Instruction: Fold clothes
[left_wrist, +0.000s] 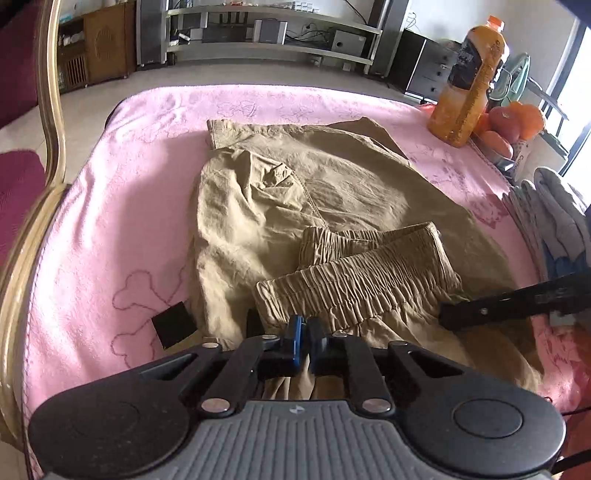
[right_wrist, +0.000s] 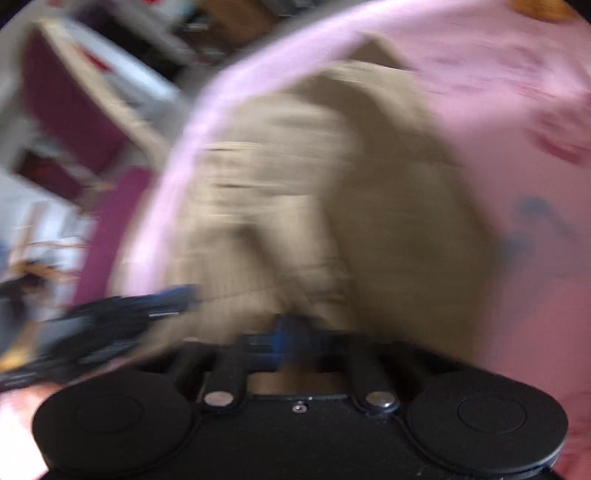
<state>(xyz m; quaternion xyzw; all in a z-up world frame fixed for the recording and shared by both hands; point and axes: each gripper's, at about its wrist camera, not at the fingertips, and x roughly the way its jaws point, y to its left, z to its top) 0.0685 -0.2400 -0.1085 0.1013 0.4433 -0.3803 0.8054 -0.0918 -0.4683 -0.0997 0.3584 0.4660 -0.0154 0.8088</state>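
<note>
Left gripper (left_wrist: 303, 341), bottom centre of the left wrist view: jaws clenched on khaki fabric at the near edge of the pants (left_wrist: 295, 206), cloth bunched between the blue pads.

Right gripper (right_wrist: 291, 343): right wrist view is heavily motion-blurred. Fingers look drawn together with khaki cloth right at them, but I cannot tell whether it is actually pinching. In the left view its black finger sits at centre right, touching the pants beside the elastic waistband (left_wrist: 358, 284).

Pants lie mid-frame on the pink towel (left_wrist: 110, 229) covering the bench, waistband nearest, legs running toward the top of the frame, partly doubled over and wrinkled.

Handling, my read: light, limp woven cotton, no stiffness, drapes and creases easily. The gathered waistband is the thickest, grippiest hold; hems and side seams next best. Single-layer pinches will likely slip or drag only the top layer.

Far right: orange juice bottle (left_wrist: 469, 81), label unreadable; oranges (left_wrist: 517, 118) beside it. Small text fragment near the fruit, too cut off to read. Bone-shaped prints on the towel, no wording.
</note>
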